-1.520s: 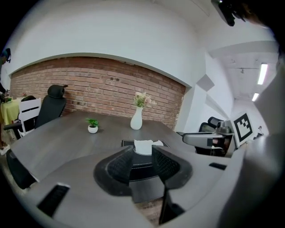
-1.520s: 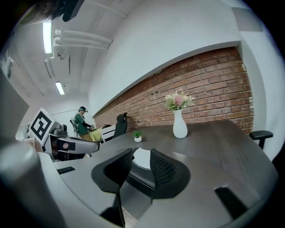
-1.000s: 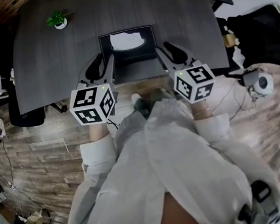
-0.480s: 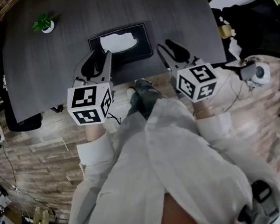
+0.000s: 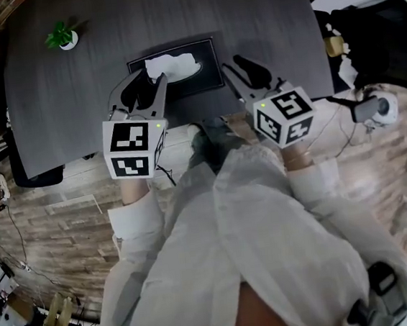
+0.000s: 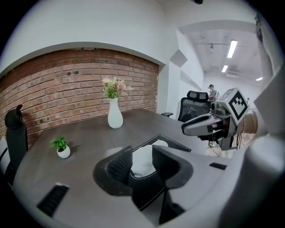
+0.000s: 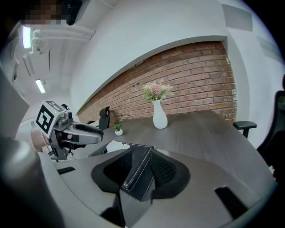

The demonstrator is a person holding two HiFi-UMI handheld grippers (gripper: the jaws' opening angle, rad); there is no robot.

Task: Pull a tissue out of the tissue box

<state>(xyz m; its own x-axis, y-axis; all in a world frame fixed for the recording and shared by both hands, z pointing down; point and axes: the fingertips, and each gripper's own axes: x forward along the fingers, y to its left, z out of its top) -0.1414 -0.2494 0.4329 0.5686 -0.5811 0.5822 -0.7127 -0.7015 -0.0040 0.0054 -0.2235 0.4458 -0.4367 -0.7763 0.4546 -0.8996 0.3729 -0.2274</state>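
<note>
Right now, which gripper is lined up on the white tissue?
The left gripper: the tissue shows between its open jaws, which have just opened wider; the right gripper frames only the tissue box's dark corner.

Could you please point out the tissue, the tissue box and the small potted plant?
tissue (image 5: pixel 171 66), head view, white crumpled middle.
tissue box (image 5: pixel 210 65), head view, dark top right of opening.
small potted plant (image 5: pixel 60 35), head view, green leaves.

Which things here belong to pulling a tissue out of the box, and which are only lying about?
For the job: tissue box, tissue, left gripper, right gripper.

Only lying about: potted plant, vase of flowers, office chair.
</note>
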